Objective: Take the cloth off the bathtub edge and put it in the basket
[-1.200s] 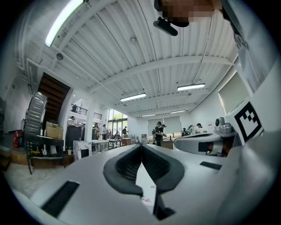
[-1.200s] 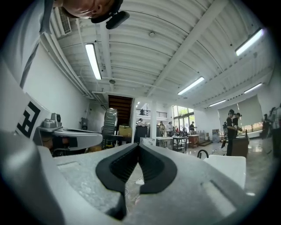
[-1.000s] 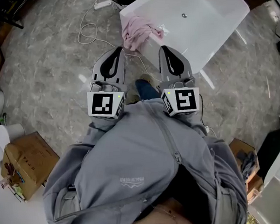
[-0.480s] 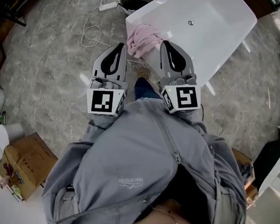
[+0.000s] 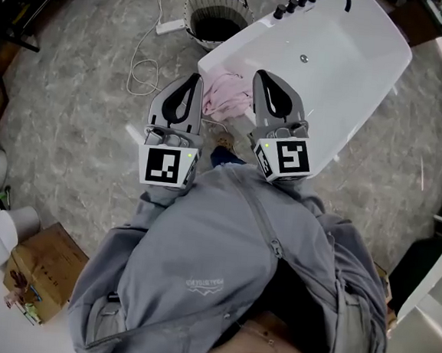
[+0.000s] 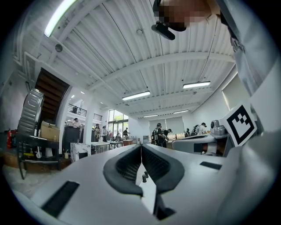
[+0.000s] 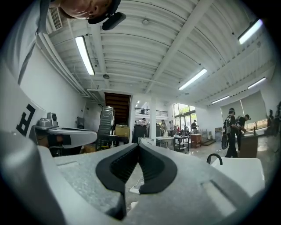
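A pink cloth (image 5: 227,94) lies crumpled over the near edge of the white bathtub (image 5: 330,74). A round dark basket (image 5: 215,19) stands on the floor just beyond the tub's left corner. My left gripper (image 5: 196,78) is held up in front of my chest, shut and holding nothing, its tip just left of the cloth. My right gripper (image 5: 259,74) is likewise shut with nothing in it, its tip just right of the cloth, over the tub's edge. In the gripper views both point up and away: the left gripper (image 6: 141,145) and right gripper (image 7: 139,144) show jaws pressed together, and the cloth is hidden.
A white power strip (image 5: 169,26) and looped cable (image 5: 142,69) lie on the grey stone floor left of the basket. A cardboard box (image 5: 39,275) sits at the lower left. The tub's black faucet (image 5: 298,3) stands at its far end. People stand far off in the hall.
The tub and cloth have slid lower and closer in the head view, and the basket has come into sight. Both grippers stay shut, now flanking the cloth.
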Demonstrator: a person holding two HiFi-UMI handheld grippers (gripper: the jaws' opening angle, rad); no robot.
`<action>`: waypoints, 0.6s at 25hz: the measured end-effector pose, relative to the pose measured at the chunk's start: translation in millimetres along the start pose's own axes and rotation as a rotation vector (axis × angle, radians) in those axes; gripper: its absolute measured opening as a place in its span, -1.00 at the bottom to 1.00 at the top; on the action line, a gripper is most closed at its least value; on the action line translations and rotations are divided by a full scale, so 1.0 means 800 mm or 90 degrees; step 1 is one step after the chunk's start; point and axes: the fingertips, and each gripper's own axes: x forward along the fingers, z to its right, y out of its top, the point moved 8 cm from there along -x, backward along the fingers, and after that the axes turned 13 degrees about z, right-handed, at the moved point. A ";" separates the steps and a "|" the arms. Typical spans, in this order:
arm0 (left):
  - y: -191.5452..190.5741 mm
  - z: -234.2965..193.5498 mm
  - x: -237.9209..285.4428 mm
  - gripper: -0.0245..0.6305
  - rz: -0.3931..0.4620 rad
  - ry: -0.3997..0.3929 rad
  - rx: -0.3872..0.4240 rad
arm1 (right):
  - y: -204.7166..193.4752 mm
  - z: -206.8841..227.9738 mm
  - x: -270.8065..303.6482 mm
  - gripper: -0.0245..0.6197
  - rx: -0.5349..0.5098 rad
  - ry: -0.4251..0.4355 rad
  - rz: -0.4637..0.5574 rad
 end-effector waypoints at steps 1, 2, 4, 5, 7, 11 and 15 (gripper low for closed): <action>-0.005 -0.005 0.014 -0.91 0.001 0.001 0.000 | -0.005 0.009 0.012 -0.91 0.002 0.001 -0.002; -0.009 -0.010 0.027 -0.91 0.002 0.001 0.000 | -0.010 0.018 0.023 -0.91 0.003 0.001 -0.005; -0.018 -0.016 0.050 -0.91 0.000 -0.001 -0.002 | -0.017 0.033 0.041 -0.91 0.003 0.004 -0.008; -0.021 -0.019 0.060 -0.91 0.001 -0.002 -0.002 | -0.019 0.040 0.049 -0.91 0.003 0.005 -0.008; -0.026 -0.023 0.077 -0.91 0.003 -0.003 0.000 | -0.023 0.054 0.063 -0.91 0.004 0.004 -0.007; -0.039 -0.028 0.099 -0.91 -0.003 -0.013 -0.009 | -0.033 0.072 0.080 -0.91 0.004 -0.005 -0.010; -0.046 -0.040 0.112 -0.91 -0.006 -0.015 -0.010 | -0.040 0.077 0.088 -0.91 0.007 -0.013 -0.020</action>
